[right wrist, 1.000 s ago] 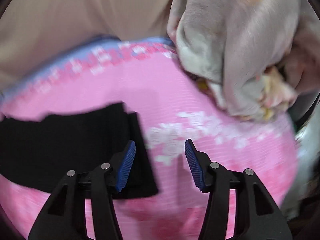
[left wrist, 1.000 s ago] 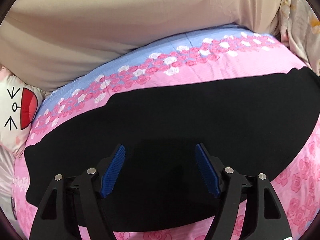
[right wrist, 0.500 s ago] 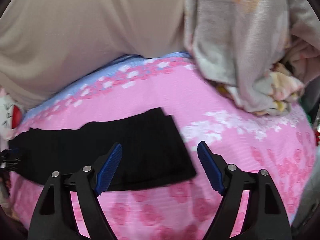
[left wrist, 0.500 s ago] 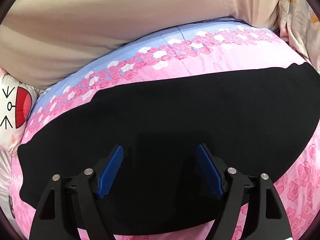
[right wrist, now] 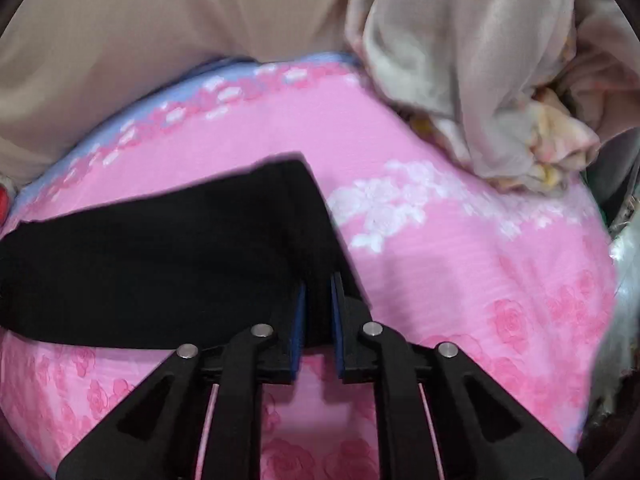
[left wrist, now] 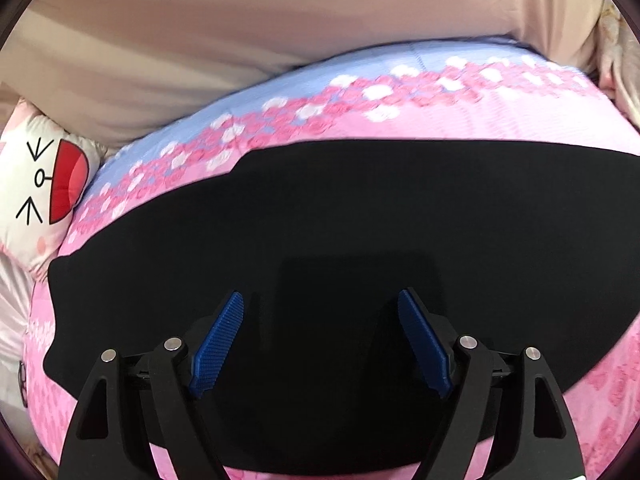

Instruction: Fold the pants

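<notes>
Right claw [right wrist: 318, 304]: half a second ago spread over the near right corner of the pants [right wrist: 168, 256]; now pinching that corner, cloth bunched between the blue pads [right wrist: 301, 320]. Judgement: grip made, so the next step is likely lifting this end over for a fold.

Left claw [left wrist: 320, 320]: spread as before, holding nothing, hovering above the middle of the pants [left wrist: 340, 240].

Pants: black, matte, lying flat as one long strip across the pink rose-print bed sheet [right wrist: 480, 280]. No creases show. Right end rises slightly at the pinch.
</notes>
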Demonstrator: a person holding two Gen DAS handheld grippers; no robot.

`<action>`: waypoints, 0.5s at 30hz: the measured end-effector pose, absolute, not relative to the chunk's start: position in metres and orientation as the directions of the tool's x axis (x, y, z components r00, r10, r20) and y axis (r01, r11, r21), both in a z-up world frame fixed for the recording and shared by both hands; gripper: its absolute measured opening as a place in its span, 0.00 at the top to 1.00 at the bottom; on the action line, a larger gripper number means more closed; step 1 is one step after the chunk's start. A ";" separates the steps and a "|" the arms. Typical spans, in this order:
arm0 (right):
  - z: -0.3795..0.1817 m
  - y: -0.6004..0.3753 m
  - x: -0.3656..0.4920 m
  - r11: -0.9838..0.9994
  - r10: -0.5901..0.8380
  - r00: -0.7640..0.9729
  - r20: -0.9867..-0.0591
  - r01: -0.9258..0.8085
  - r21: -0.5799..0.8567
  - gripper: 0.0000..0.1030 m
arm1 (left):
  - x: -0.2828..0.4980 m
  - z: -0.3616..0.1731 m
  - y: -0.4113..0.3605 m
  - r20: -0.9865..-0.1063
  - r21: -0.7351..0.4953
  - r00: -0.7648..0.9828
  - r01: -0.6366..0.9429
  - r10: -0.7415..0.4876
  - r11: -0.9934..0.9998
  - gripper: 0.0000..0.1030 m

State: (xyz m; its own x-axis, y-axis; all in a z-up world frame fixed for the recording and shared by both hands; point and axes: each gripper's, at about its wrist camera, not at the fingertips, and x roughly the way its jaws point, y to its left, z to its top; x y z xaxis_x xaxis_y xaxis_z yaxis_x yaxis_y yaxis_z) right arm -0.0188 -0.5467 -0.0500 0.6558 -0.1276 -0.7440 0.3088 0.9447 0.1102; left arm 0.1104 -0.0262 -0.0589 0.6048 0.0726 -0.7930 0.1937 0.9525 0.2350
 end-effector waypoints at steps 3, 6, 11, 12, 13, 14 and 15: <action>-0.011 -0.531 -0.036 0.923 -0.255 0.722 -0.644 0.379 0.059 0.74 | 0.109 -0.054 -0.017 -0.786 0.222 0.614 0.175 0.070 0.959 0.25; 0.015 -0.494 -0.026 0.957 -0.172 0.785 -0.595 0.277 0.088 0.74 | 0.110 -0.047 -0.003 -0.766 0.227 0.637 0.147 0.084 0.963 0.24; -0.007 -0.401 0.045 0.992 0.089 0.750 -0.656 -0.010 0.123 0.75 | 0.140 -0.040 0.018 -0.727 0.274 0.670 0.081 0.151 0.958 0.24; -0.016 -0.391 0.058 0.990 0.114 0.735 -0.669 -0.031 0.135 0.75 | 0.151 -0.040 0.025 -0.727 0.277 0.666 0.064 0.166 0.959 0.24; -0.021 -0.386 0.068 0.988 0.133 0.722 -0.679 -0.041 0.150 0.75 | 0.165 -0.041 0.033 -0.729 0.280 0.659 0.043 0.183 0.959 0.24; -0.029 -0.380 0.080 0.985 0.148 0.709 -0.690 -0.046 0.164 0.75 | 0.171 -0.041 0.039 -0.731 0.286 0.652 0.028 0.199 0.958 0.24; -0.034 -0.377 0.086 0.984 0.153 0.704 -0.694 -0.045 0.171 0.75 | 0.182 -0.044 0.047 -0.739 0.291 0.638 0.014 0.216 0.957 0.24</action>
State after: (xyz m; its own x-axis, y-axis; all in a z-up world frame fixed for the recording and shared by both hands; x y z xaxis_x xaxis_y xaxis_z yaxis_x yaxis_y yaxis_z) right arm 0.0865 -0.3771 -0.0341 0.7037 0.1530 -0.6939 -0.0452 0.9842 0.1712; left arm 0.1825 0.0475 -0.0439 0.6378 0.2156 -0.7394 0.0140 0.9566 0.2910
